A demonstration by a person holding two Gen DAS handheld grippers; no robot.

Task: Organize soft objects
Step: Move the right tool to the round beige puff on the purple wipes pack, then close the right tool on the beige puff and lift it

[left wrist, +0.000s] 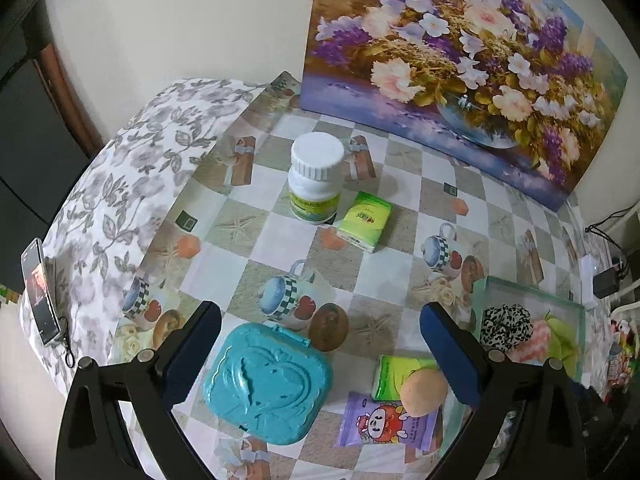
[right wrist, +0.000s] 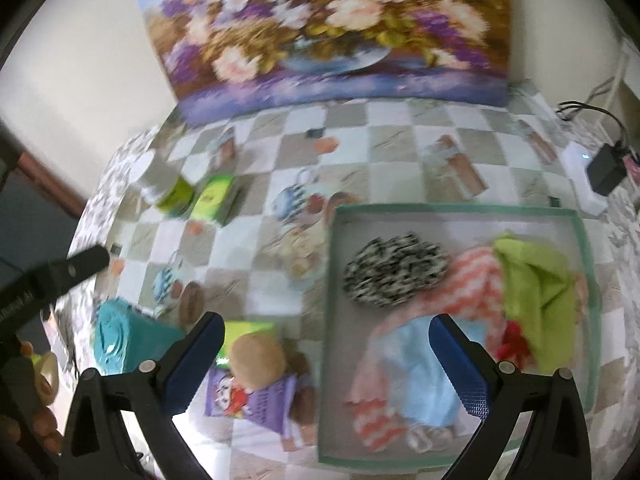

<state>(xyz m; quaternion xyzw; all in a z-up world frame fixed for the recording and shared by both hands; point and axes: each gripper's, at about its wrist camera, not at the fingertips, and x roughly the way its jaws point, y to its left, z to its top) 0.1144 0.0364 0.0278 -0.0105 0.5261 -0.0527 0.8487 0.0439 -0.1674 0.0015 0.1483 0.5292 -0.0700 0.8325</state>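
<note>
My left gripper [left wrist: 320,320] is open and empty above the checked tablecloth. Just beyond its fingers lie a teal plastic case [left wrist: 268,380], a tan round puff [left wrist: 424,392] resting on a green tissue pack [left wrist: 390,376], and a purple wipes packet [left wrist: 384,424]. My right gripper [right wrist: 326,332] is open and empty over the left rim of a green-edged tray [right wrist: 452,210]. The tray holds a zebra scrunchie [right wrist: 396,272], a pink striped cloth [right wrist: 460,280], a green cloth [right wrist: 536,276] and a light blue cloth [right wrist: 424,372]. The puff [right wrist: 258,356] lies left of the tray.
A white bottle [left wrist: 316,176] and a second green tissue pack [left wrist: 364,220] stand mid-table. A flower painting [left wrist: 460,60] leans on the wall behind. A phone [left wrist: 38,292] stands at the table's left edge, and a black adapter [right wrist: 608,170] with cables sits at the far right.
</note>
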